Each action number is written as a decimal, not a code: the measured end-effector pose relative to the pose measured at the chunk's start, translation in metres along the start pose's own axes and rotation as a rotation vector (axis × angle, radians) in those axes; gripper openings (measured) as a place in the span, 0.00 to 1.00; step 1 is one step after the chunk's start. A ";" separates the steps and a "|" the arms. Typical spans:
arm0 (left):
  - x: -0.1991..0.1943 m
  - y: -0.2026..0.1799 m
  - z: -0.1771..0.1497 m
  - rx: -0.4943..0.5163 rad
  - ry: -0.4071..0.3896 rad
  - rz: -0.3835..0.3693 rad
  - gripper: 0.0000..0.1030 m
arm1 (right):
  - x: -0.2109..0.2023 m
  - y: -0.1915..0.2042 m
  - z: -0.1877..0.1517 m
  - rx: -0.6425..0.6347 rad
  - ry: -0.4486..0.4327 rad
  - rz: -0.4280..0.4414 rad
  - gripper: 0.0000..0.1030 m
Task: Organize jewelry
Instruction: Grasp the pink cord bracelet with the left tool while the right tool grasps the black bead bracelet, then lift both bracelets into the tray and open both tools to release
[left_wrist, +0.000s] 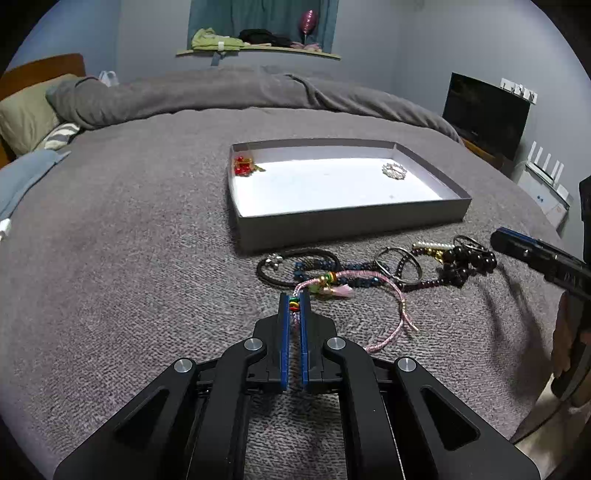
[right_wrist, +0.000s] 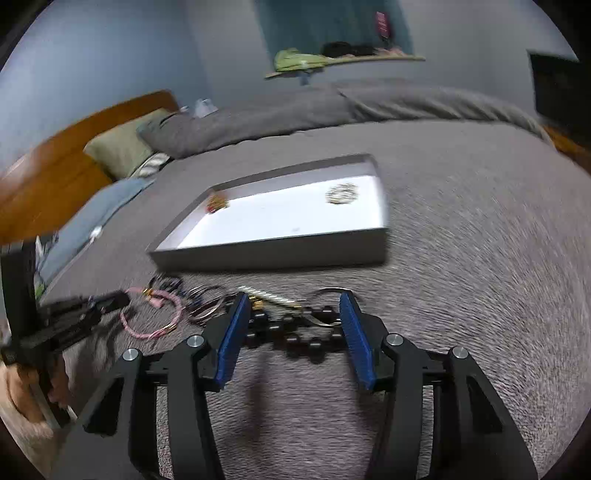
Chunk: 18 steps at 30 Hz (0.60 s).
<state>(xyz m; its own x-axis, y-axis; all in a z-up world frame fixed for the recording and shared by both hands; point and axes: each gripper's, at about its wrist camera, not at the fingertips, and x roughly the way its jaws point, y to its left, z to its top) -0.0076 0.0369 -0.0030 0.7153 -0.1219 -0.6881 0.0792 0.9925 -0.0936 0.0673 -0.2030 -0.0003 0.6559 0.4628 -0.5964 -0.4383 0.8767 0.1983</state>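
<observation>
Two pieces already lie in the grey box (left_wrist: 343, 218) on the bed (left_wrist: 129, 258): a red and gold cluster (left_wrist: 244, 165) in its far left corner, a pale beaded ring (left_wrist: 394, 171) near its far right corner. No brand, label or writing can be read anywhere in either view.

Your left gripper (left_wrist: 294, 301) has its blue pads pressed together on the pink braided bracelet (left_wrist: 397, 317), clamped at the knot with red, green and yellow beads. The rest of that pink loop trails to the right on the bedspread.

Just in front of the box, a row of jewelry lies in a tangle: a black cord bracelet (left_wrist: 273, 275), a blue beaded strand (left_wrist: 317, 266), thin metal bangles (left_wrist: 397, 264), a pearl-coloured bar (left_wrist: 433, 245) and a dark bead bracelet (left_wrist: 466, 263).

Your right gripper (right_wrist: 291, 306) is low over the bed with its jaws apart, straddling the dark bead bracelet (right_wrist: 295, 334). The beads sit between the pads; this view is blurred, and the pads do not appear to press on them.

A dark screen (left_wrist: 484, 114) stands to the right, beyond the bed.
</observation>
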 end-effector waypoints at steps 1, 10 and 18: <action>0.001 -0.002 0.000 0.004 0.004 -0.004 0.06 | 0.002 0.006 -0.001 -0.025 0.004 -0.004 0.45; 0.002 0.001 0.000 -0.002 0.008 -0.010 0.06 | 0.024 0.025 -0.008 -0.150 0.068 -0.068 0.29; 0.001 0.002 -0.001 -0.007 0.011 -0.012 0.06 | 0.030 0.025 -0.012 -0.267 0.112 -0.110 0.29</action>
<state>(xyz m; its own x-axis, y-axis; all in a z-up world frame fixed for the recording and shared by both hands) -0.0073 0.0384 -0.0047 0.7068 -0.1338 -0.6946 0.0827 0.9909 -0.1067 0.0687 -0.1684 -0.0231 0.6431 0.3370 -0.6877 -0.5241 0.8484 -0.0743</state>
